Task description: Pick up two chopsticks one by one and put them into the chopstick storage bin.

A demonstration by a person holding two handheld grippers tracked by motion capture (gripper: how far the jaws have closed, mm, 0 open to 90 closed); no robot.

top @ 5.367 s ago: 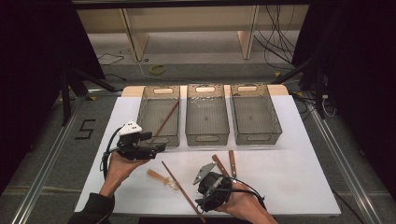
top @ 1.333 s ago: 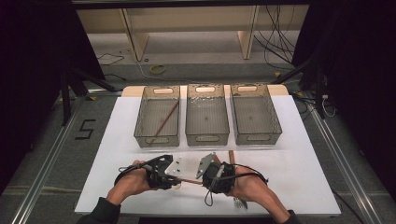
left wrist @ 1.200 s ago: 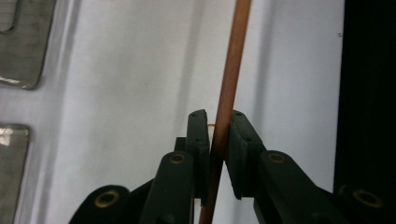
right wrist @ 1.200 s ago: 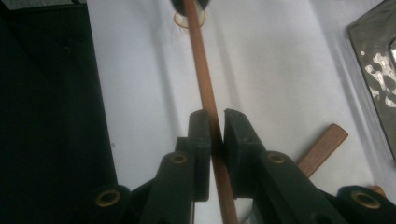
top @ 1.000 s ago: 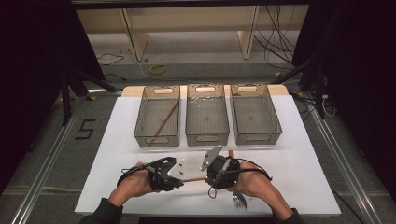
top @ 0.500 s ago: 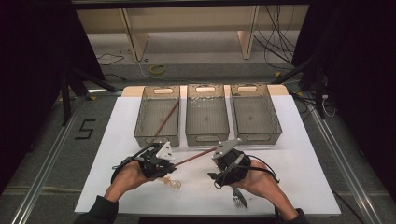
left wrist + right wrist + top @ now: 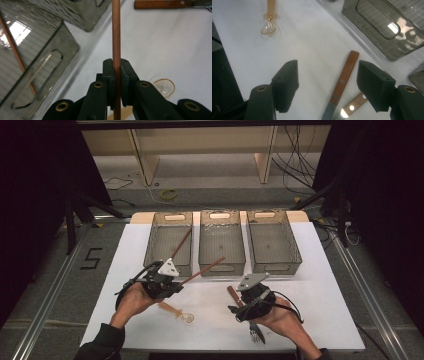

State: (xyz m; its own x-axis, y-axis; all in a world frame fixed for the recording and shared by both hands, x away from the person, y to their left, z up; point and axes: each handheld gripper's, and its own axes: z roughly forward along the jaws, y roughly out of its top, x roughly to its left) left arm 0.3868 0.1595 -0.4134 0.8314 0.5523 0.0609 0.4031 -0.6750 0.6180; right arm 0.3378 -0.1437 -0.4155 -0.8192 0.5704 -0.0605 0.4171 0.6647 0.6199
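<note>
Left hand-held gripper [image 7: 116, 75] clamps unmarked chopstick [image 7: 116, 32].

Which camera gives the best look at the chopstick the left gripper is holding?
The left gripper view: the chopstick stands close up, clamped between the left gripper jaws. The high view shows the same chopstick small, pointing toward the bins. The right gripper view looks elsewhere.

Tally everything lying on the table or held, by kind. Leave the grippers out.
Bins: 3
Chopsticks: 2
Amber spoon: 1
Wooden-handled cutlery: 2
Total: 8
</note>
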